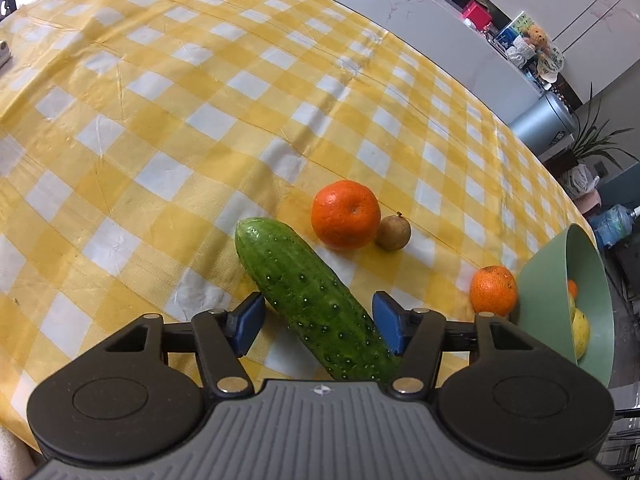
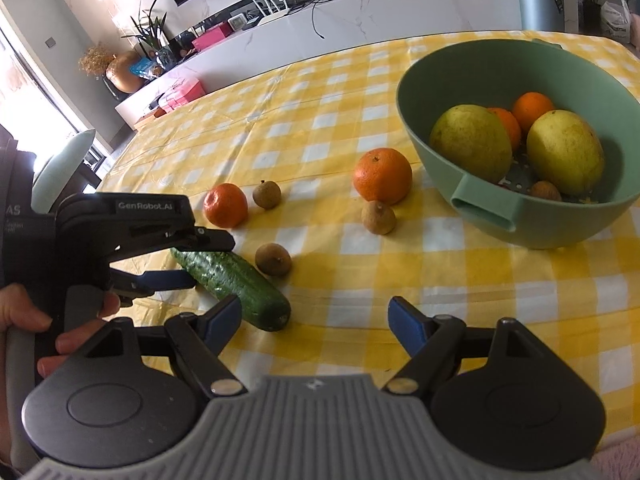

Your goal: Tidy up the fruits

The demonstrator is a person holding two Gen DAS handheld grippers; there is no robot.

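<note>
Cucumber [image 1: 316, 300] lies on the checked cloth [image 1: 160, 120], between the pads of the left gripper [image 1: 318, 322]. Long axis runs diagonally through the gap, not square across it. Right-hand pad looks touching or nearly so; left-hand pad stands just off the skin. Jaws part-way open around it, not clamped.

Right gripper [image 2: 314, 324] open, empty, cucumber's near end just to its left. Left is the nearer one.

Beyond: oranges [image 2: 225, 205] and small brown fruits [image 2: 273, 259] loose on the cloth; green bowl [image 2: 480, 208], part filled, well apart to the right.

Judgement: a skewed grip may let the cucumber pivot.
</note>
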